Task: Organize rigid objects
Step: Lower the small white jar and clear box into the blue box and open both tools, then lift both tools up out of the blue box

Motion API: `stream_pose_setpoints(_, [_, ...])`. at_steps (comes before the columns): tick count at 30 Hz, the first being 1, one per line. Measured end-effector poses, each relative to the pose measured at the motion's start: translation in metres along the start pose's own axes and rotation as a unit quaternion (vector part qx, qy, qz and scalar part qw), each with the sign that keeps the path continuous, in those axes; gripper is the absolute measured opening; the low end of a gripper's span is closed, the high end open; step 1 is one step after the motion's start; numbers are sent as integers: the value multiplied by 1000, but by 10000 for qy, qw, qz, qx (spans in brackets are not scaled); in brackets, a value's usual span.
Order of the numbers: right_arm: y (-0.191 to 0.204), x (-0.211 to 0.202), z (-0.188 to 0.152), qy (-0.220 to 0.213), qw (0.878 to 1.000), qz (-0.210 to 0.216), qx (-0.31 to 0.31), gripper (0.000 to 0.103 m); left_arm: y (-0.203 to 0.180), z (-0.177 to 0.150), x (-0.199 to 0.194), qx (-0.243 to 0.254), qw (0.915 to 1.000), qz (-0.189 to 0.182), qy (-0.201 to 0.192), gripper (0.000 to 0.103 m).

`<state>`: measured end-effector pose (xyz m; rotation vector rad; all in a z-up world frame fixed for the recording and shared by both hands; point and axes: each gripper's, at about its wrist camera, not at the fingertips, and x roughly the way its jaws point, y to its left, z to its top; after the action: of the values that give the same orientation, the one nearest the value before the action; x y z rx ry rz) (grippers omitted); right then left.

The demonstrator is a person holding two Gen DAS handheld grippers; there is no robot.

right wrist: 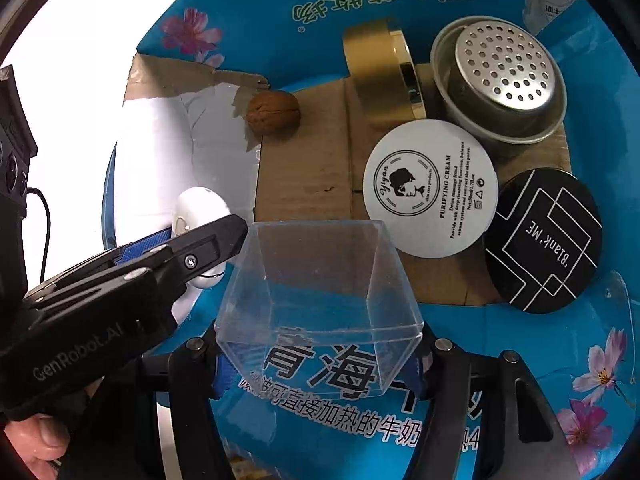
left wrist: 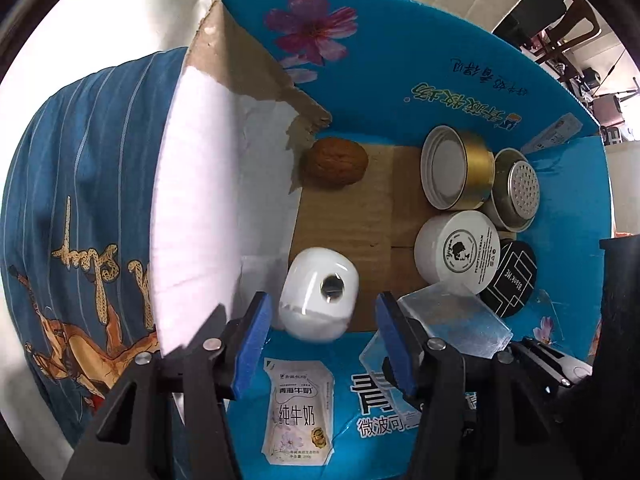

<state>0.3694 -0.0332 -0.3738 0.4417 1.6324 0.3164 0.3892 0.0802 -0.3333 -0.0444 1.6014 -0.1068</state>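
Blue carton (left wrist: 400, 80) holds jars and a walnut (left wrist: 334, 162); right gripper (right wrist: 316, 364) clamps clear box (right wrist: 320, 300), left gripper (left wrist: 320, 336) open.

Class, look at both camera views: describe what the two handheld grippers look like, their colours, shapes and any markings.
Both grippers are black, angular linkages with silver rivets. The left gripper has blue pads on its fingers; seen from the right wrist, its body reads "GenRobot.AI". The right gripper shows blue pads too.

Blue flowered box (left wrist: 400, 60), brown walnut (left wrist: 339, 162), white jar (left wrist: 456, 258).

The white jar lid (right wrist: 431, 188) reads "PURIFYING CREAM", the black lid (right wrist: 544, 240) "Blank'ME", the left tongs' body (right wrist: 80, 352) "GenRobot.AI".
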Motion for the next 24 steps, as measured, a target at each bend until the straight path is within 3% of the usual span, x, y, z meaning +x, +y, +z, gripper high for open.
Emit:
stream_pose_setpoints(5, [0,-2,-5,2,9996,-292,-40,93,0,-2,5,-9,9998,169,86,62])
stream_pose_setpoints(9, [-2,-10,-12,-79,9991,-401,-91,95,7,-6,-4,-182,9998,46,-40,74])
stream_pose_setpoints(13, [-6,-20,-19,-180,9986,-489,-34,96,12,-16,-21,-340,9991,-23,-262,76])
stream_pose_setpoints(15, [-9,-29,-23,-256,9977,-620,28,96,12,-21,-29,-325,9986,34,-408,91])
stream_pose_setpoints(18, [-9,-37,-28,-460,9947,-924,-17,96,7,-28,-42,-277,9976,99,-633,102])
stream_pose_setpoints(24, [-15,-58,-35,-610,9864,-1510,-207,96,2,-45,-68,-177,9942,282,-1021,103])
